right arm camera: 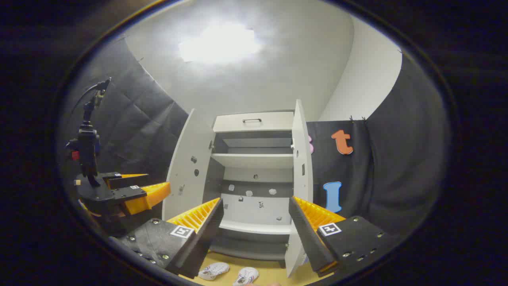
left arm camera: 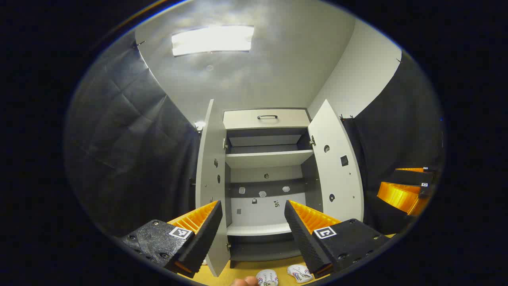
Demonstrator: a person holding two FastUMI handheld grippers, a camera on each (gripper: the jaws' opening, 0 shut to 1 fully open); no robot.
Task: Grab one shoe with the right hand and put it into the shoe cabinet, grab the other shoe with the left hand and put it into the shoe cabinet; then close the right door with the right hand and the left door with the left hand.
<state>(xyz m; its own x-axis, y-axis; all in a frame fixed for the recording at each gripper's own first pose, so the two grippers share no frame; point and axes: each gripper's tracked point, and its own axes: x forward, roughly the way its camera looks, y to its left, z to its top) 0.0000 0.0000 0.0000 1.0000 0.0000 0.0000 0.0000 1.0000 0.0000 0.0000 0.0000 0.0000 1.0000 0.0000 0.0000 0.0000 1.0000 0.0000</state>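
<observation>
Shoe cabinet (left arm camera: 265, 159), both doors open, shelves bare. Two shoes (right arm camera: 214, 270) on floor before it. Left gripper (left arm camera: 252, 226) and right gripper (right arm camera: 256, 224): jaws apart, holding nothing.

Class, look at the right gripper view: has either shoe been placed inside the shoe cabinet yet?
No: both shoes lie on the floor in front of the open shoe cabinet, whose shelves are bare.
</observation>
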